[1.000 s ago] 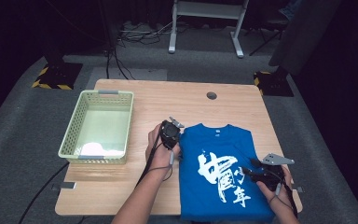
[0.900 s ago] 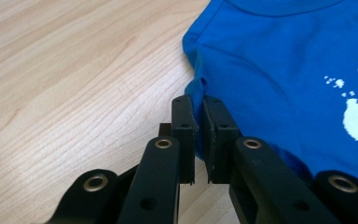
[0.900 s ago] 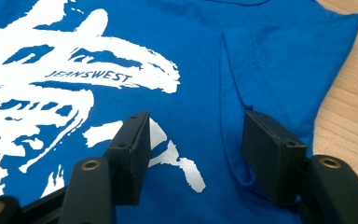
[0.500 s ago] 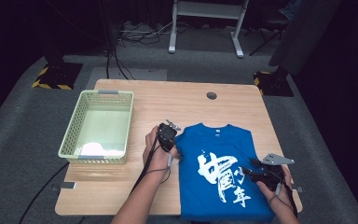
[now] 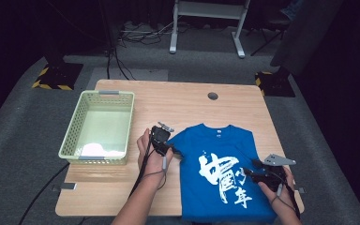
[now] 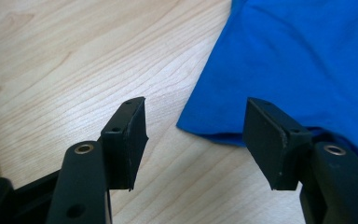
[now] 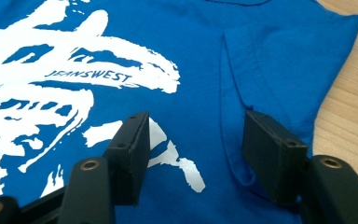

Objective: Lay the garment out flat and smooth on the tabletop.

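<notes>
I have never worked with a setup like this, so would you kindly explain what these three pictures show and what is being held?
A person at a wooden table holds a hand-operated claw in each hand. The wide picture comes from a camera above; the two close-ups come from cameras riding on each claw, looking along its black jaws. A blue T-shirt with white brush lettering lies flat, and a pale green basket stands to its left. The left claw sits at the shirt's folded sleeve; its jaws have just been opening, and they grip nothing. The right claw hovers open over the shirt's other sleeve. Nothing is held.
</notes>
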A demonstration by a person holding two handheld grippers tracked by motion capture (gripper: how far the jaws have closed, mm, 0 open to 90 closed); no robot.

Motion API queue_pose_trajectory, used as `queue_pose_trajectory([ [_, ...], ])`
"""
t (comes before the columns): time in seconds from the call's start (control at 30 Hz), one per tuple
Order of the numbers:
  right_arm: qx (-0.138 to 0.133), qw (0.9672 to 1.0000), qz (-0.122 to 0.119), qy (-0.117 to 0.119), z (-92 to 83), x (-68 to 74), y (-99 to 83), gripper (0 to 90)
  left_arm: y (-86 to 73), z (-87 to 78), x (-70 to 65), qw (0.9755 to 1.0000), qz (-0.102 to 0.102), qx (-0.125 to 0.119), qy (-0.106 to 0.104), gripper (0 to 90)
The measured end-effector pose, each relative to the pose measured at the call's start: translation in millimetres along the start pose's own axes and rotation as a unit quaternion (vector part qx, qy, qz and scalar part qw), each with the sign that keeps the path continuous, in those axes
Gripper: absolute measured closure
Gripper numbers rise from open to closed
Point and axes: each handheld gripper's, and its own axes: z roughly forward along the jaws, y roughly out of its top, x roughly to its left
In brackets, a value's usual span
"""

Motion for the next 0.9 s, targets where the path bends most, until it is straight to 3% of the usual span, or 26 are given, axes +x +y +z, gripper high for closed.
queue_pose_trajectory([
  [0.23, 0.009, 0.9997, -0.02, -0.012, -6.1, 4.7, 6.0, 44.1, -2.3, -14.1, -8.0, 0.9992, 0.007, -0.033, -0.02, 37.6],
  [0.5, 0.019, 0.9992, -0.031, -0.016, -12.2, 2.5, 32.9, 49.6, -5.4, -21.7, -19.0, 0.9979, 0.023, -0.047, -0.038, 36.6],
  [0.9, 0.042, 0.9985, -0.033, -0.006, 10.0, -12.0, 62.6, 57.0, -17.9, -30.8, -25.2, 0.9969, 0.032, -0.053, -0.049, 33.8],
])
